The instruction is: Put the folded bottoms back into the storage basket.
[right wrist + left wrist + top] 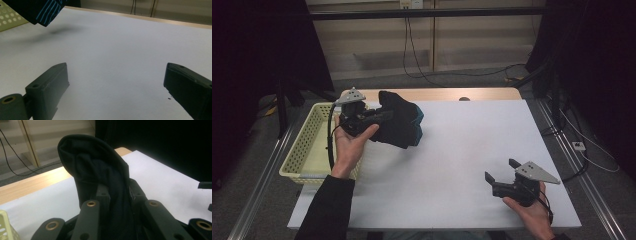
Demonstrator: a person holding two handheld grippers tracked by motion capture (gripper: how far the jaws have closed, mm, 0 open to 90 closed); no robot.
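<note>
Gripping a dark cloth (pixel 399 122) between closed jaws, the left gripper (pixel 379 116) holds it above the white table (pixel 472 145), just beside the yellow basket (pixel 307 145). Well away from the basket, the right gripper (pixel 501 172) hovers near the table's front, jaws spread wide and empty.

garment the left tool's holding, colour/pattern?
The garment is black with thin teal stripes on one part; the stripes show best in the right gripper view.

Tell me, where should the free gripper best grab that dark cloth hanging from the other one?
Probably the loose lower corner of the dark cloth, approached from the right gripper side. That end, with its blue stripes, hangs off the table, away from the left gripper clamping the other end.
</note>
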